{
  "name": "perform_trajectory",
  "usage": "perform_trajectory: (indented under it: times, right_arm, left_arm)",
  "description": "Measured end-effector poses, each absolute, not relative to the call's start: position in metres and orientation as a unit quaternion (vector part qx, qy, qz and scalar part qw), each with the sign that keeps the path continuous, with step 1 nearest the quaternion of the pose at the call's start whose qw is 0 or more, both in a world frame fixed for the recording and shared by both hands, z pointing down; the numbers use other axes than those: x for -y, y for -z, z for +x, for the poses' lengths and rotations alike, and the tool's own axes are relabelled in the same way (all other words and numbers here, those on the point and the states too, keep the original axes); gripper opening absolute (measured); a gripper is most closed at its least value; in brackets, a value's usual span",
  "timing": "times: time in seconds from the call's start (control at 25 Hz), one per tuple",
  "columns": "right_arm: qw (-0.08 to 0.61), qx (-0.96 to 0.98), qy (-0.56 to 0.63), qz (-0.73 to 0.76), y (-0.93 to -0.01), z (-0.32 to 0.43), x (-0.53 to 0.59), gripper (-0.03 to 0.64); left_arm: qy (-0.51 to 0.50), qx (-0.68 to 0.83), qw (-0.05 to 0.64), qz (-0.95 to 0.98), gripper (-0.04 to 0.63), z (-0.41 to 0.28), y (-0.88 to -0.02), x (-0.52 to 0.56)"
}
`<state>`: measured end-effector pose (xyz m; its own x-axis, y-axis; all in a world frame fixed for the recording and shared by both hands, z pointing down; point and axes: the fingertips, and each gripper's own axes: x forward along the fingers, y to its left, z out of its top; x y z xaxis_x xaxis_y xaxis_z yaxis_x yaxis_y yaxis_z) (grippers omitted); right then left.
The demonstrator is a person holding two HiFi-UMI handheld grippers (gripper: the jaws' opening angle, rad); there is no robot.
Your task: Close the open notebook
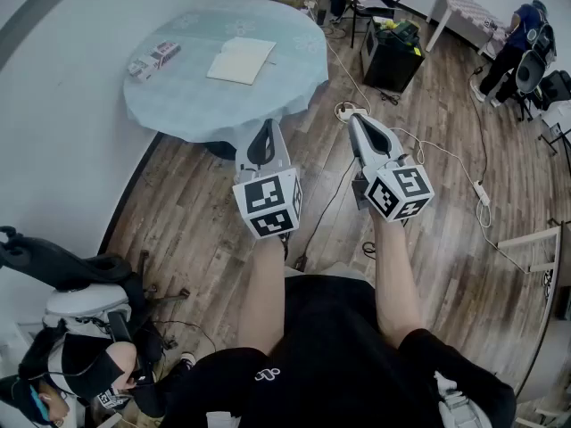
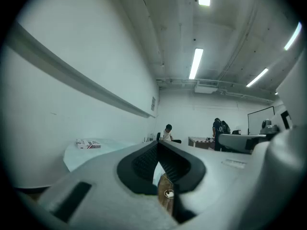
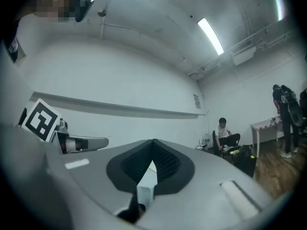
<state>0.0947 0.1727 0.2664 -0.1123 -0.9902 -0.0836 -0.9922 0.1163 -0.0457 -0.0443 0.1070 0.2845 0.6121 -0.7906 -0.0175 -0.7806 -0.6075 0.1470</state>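
The open notebook lies flat with cream pages up on the round table, which wears a pale blue cloth. Both grippers are held level over the wood floor, short of the table's near edge. My left gripper points at the table with its jaws together and nothing between them; in the left gripper view the tips meet. My right gripper sits to its right, also shut and empty, as the right gripper view shows. The notebook is not visible in either gripper view.
A small printed box lies on the table's left side. A power strip and cables lie on the floor ahead. A black case, chairs, a white side table and people stand beyond. A curved wall runs along the left.
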Motion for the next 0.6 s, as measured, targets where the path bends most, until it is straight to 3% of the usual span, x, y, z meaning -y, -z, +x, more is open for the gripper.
perform_trajectory:
  times: [0.28,0.6]
  right_arm:
    - [0.03,-0.756,-0.017,-0.653,-0.269,0.077,-0.176,0.008]
    - [0.083,-0.726,0.012,-0.682,-0.269,0.099,-0.182,0.009]
  left_arm:
    - [0.048,0.445,0.058,0.893,0.003,-0.057,-0.28,-0.109]
    - [0.051,0.455,0.066,0.887,0.003,-0.079,-0.283,-0.105]
